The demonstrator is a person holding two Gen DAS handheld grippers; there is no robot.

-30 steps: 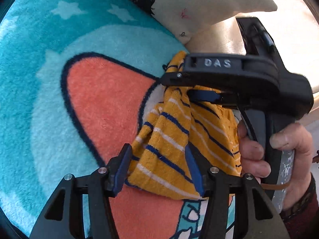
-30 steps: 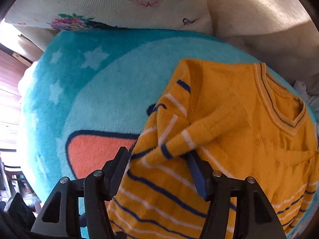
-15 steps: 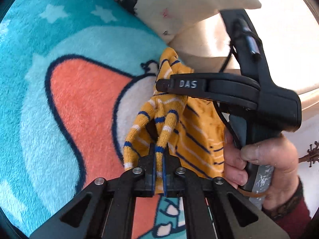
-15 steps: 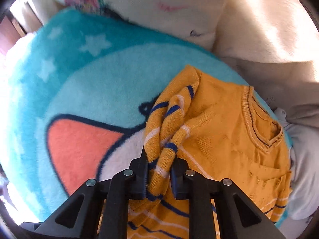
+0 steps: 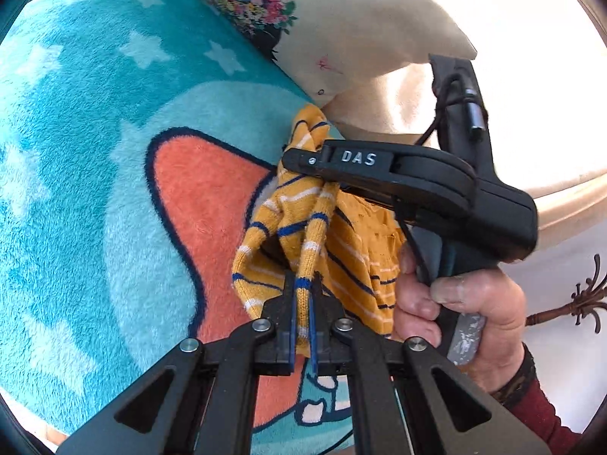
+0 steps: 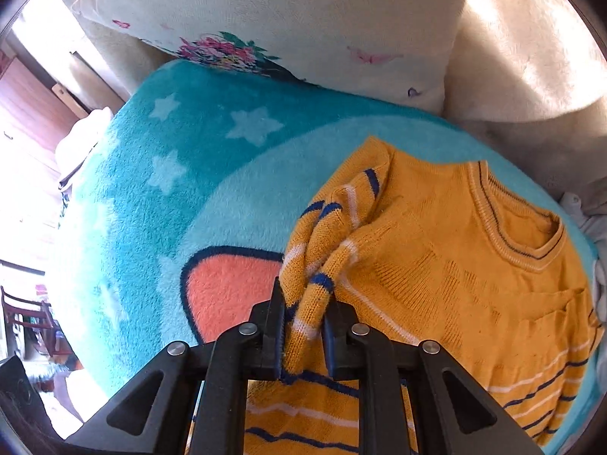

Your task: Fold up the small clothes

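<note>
Sweater pinched by both grippers over the fleece blanket

Sweater (image 6: 447, 276), mustard yellow with navy and white stripes, is being clamped at its striped sleeve by both tools. At the bottom centre of the left wrist view, the left gripper (image 5: 301, 318) is squeezing a narrow fold of striped knit between its blue pads (image 5: 292, 322), with the jaws nearly together. In the right wrist view, the right gripper (image 6: 303, 333) is gripping a thicker bunch of the same sleeve at the lower middle of the frame, and its jaws are standing slightly wider around the wad. The right gripper is also showing in the left wrist view as a black body marked DAS at centre right, with the person's right hand (image 5: 463, 311) wrapping its handle at lower right. The garment's body is lying spread toward the right of the right wrist frame, collar at the right edge. It is resting on a teal blanket (image 6: 182, 197) with white stars and an orange patch. A cream floral pillow (image 6: 288, 11) is sitting along the top of that frame, touching the blanket's far edge
</note>
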